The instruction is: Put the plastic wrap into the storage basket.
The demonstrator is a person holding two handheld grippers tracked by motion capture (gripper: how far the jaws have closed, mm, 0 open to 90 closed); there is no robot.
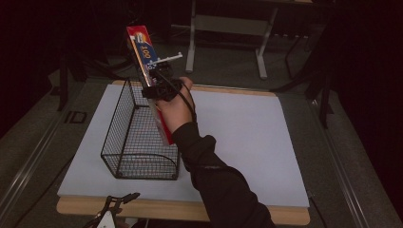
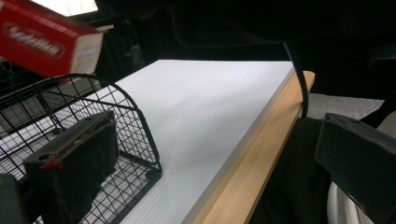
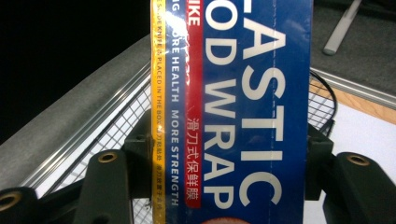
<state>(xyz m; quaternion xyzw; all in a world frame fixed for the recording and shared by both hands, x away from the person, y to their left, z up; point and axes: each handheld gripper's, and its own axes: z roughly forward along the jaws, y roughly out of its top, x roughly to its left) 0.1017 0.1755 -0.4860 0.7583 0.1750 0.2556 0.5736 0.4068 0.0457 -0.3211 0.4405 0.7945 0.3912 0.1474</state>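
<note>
Your right gripper [image 1: 159, 88] is up above the wire basket [image 1: 138, 137], jaws clamped on both long sides of the plastic wrap box [image 1: 145, 54]. In the right gripper view the blue and yellow face of that box [image 3: 243, 107] stands straight up between the two black jaws, gripped low so most of its length sticks out past them. That looks deliberate: a grip near one end leaves the rest free to lead.

The basket lies below and just beyond your jaws, its open top facing up on the white tabletop [image 1: 237, 137]. Whether you are lifting the box out or lowering it in, I cannot tell.

Your left gripper [image 1: 116, 206] waits low at the near table edge, well back from your right. In its own view the jaws stand wide apart with nothing between them; the rounded end of the basket [image 2: 107, 135] sits just ahead of the left pad, and the red side of the box [image 2: 42, 42] hangs above it. That is handy for steadying the basket.
</note>
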